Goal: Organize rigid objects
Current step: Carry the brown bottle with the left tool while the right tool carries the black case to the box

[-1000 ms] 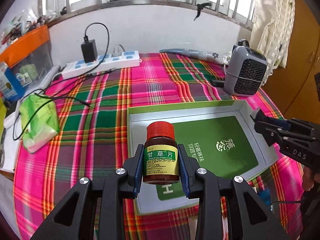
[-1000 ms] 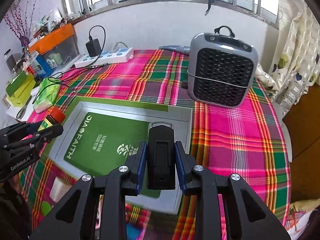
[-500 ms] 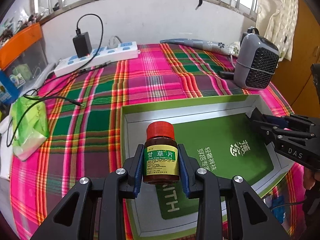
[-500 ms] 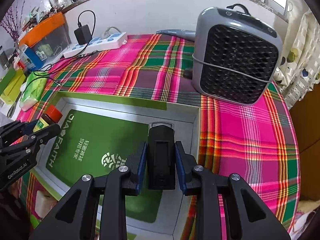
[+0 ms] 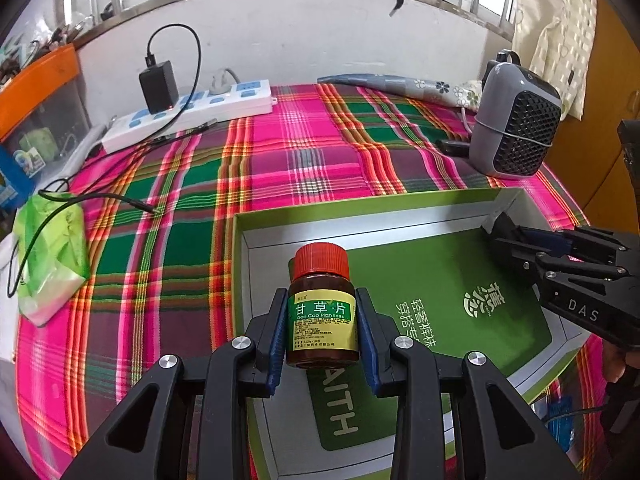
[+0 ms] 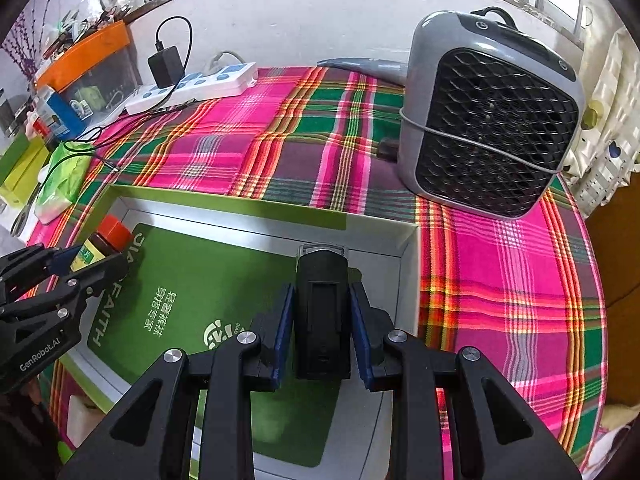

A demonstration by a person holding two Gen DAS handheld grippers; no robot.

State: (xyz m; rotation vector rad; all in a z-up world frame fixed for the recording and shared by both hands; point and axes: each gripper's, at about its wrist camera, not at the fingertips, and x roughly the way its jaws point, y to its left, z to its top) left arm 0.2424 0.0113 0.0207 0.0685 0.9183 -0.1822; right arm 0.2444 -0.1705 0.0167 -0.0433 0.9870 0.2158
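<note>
My left gripper [image 5: 322, 332] is shut on a brown pill bottle [image 5: 322, 312] with a red cap and a green-yellow label, held upright over the left part of the open box [image 5: 360, 220]. My right gripper [image 6: 322, 320] is shut on a black rectangular device [image 6: 322, 312] with a clear top end, held above the box's far right corner [image 6: 404, 240]. The box has grey walls, a green rim and a green packet [image 5: 460, 300] lying flat inside. Each gripper shows in the other's view: the right one [image 5: 496, 228], the left one with the bottle [image 6: 100, 248].
A grey fan heater [image 6: 488, 120] stands on the plaid cloth behind the box at the right. A white power strip [image 5: 188, 112] with a black charger and cables lies at the back left. A green tissue pack [image 5: 52, 256] sits at the left edge.
Both grippers have moved forward and down over the box with their objects still held. The box now fills more of each view. Over the last half second they barely moved.
</note>
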